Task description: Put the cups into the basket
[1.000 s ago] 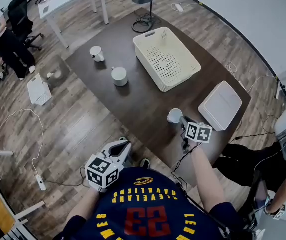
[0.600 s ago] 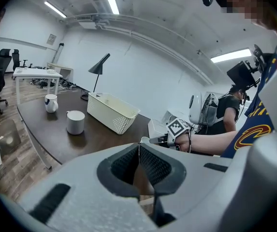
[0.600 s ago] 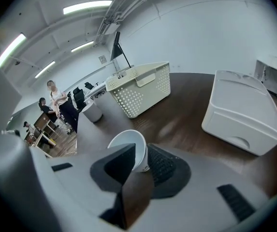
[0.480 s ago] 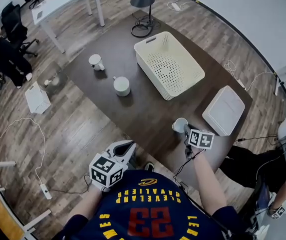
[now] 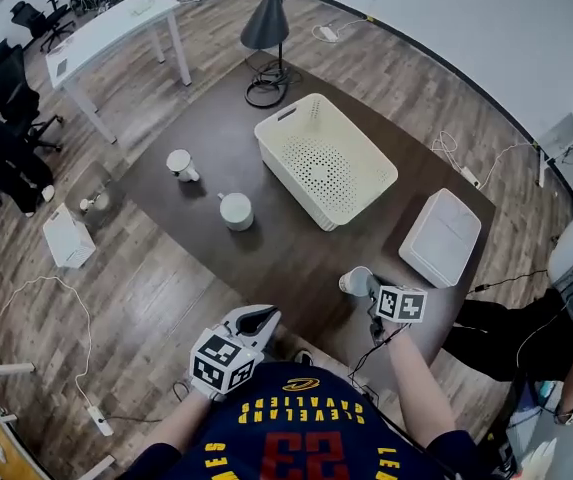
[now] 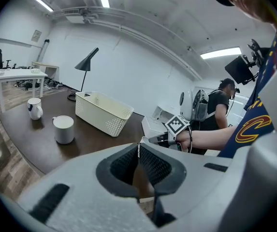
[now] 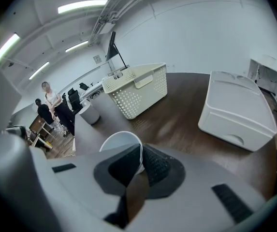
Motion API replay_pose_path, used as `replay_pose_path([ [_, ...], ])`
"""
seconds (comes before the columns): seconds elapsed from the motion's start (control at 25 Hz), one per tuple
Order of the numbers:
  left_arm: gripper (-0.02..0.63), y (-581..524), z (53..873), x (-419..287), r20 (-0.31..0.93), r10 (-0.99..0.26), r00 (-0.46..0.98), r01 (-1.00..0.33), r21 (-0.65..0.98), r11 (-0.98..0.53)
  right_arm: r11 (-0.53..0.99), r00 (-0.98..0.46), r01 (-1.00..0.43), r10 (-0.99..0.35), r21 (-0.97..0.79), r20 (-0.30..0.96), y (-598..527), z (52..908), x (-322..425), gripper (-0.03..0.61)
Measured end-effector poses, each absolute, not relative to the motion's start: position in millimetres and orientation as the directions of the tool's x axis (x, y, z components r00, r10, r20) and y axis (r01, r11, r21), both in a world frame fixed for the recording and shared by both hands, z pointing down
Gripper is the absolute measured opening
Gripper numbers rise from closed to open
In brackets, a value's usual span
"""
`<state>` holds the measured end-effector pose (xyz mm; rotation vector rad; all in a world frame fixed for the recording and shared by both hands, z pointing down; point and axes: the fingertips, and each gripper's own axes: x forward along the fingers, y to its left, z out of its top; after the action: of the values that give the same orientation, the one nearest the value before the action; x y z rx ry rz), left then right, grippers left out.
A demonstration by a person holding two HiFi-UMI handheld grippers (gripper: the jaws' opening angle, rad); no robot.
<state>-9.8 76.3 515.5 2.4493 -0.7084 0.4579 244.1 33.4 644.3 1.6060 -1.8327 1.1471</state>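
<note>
Right gripper [image 5: 368, 288], jaws just closed, clamped the near cup's [image 5: 352, 281] rim by the table's [image 5: 286, 253] front edge. Bare tabletop separated it from the basket [image 5: 278, 131]. The middle cup [image 5: 235, 210] and far mug [image 5: 179, 164] stood left of the basket. Left gripper [image 5: 264, 317], jaws together and empty, had shifted nearer the table edge than a second earlier.

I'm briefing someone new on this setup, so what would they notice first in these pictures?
The big white basket sits empty in the middle of the dark table. At the table's near edge the right gripper is clamped on the rim of a white cup. A handled mug and a second cup stand to the basket's left.
</note>
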Motion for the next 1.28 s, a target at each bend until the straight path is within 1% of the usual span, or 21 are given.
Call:
replay_pose_path([
  [0.2, 0.014, 61, 518, -3, 0.446, -0.331, 0.832, -0.511, 0.382, -0.770, 0.003, -0.227, -0.959, -0.614, -0.285, 0.756, 24, 613, 228, 0.025],
  [0.32, 0.015, 50, 513, 2, 0.419, -0.303, 0.856, -0.455, 0.330, -0.827, 0.032, -0.239, -0.959, -0.632, -0.283, 0.738, 14, 591, 211, 0.025],
  [0.36, 0.026, 47, 511, 5, 0.411, -0.294, 0.863, -0.435, 0.305, -0.847, 0.044, -0.243, -0.959, -0.636, -0.280, 0.732, 11, 584, 205, 0.025],
  [0.44, 0.085, 41, 509, 11, 0.400, -0.276, 0.874, -0.394, 0.252, -0.884, 0.069, -0.253, -0.959, -0.643, -0.275, 0.723, 4, 571, 193, 0.025],
  [0.52, 0.117, 35, 506, 18, 0.389, -0.250, 0.887, -0.350, 0.212, -0.913, 0.094, -0.266, -0.958, -0.651, -0.273, 0.711, -3, 557, 180, 0.025],
  [0.68, 0.123, 18, 496, 34, 0.359, -0.226, 0.906, -0.302, 0.170, -0.938, 0.148, -0.291, -0.954, -0.664, -0.259, 0.689, -18, 530, 160, 0.025],
  [0.84, 0.123, -3, 477, 53, 0.321, -0.244, 0.915, -0.299, 0.134, -0.945, 0.210, -0.324, -0.946, -0.673, -0.249, 0.665, -34, 503, 149, 0.025],
  [1.04, 0.123, -28, 458, 69, 0.312, -0.274, 0.910, -0.317, 0.095, -0.944, 0.281, -0.364, -0.931, -0.697, -0.232, 0.618, -67, 470, 141, 0.025],
  [1.28, 0.123, -64, 432, 82, 0.324, -0.361, 0.875, -0.380, -0.004, -0.925, 0.333, -0.398, -0.917, -0.740, -0.219, 0.542, -102, 439, 155, 0.025],
])
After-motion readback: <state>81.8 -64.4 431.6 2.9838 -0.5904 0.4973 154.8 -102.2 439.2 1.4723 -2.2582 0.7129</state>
